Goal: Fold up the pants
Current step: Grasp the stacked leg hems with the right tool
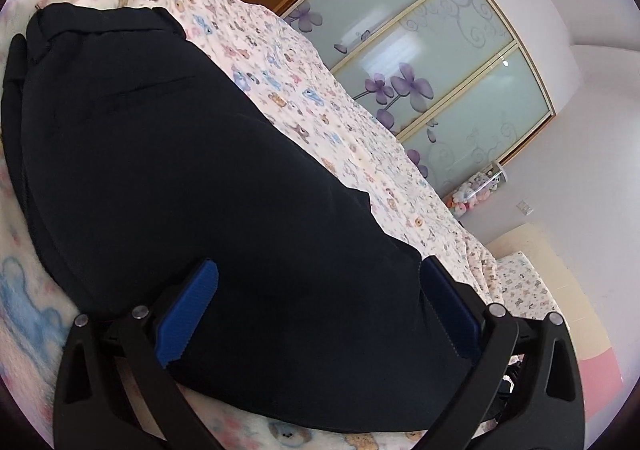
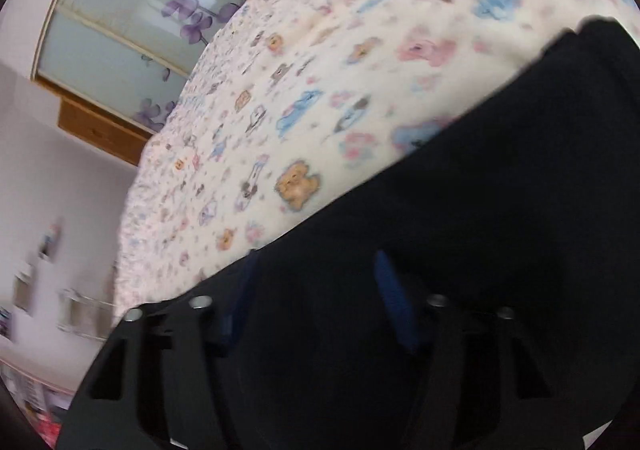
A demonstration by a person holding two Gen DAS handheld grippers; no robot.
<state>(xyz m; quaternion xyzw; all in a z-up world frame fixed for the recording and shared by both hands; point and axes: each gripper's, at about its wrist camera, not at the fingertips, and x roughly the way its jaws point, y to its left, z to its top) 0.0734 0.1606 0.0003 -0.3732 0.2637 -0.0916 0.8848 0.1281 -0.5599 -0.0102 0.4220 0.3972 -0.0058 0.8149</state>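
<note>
Dark navy pants (image 1: 192, 178) lie spread on a bed with a cream teddy-bear print sheet (image 1: 304, 90). In the left wrist view the waistband end (image 1: 100, 22) is at the far upper left. My left gripper (image 1: 320, 266) hovers low over the near end of the cloth, and its blue pads (image 1: 192, 306) stand wide apart with nothing pinched. In the blurred right wrist view the pants (image 2: 500, 190) fill the lower right. My right gripper (image 2: 316, 256) sits over their edge with its blue pads (image 2: 394, 298) apart, and no cloth shows gripped between them.
A wardrobe with frosted glass doors and purple flower prints (image 1: 420, 70) stands beyond the bed. Soft toys (image 1: 472, 194) sit on the floor by the wall. The bed's far edge (image 2: 132, 190) drops off to the left in the right wrist view.
</note>
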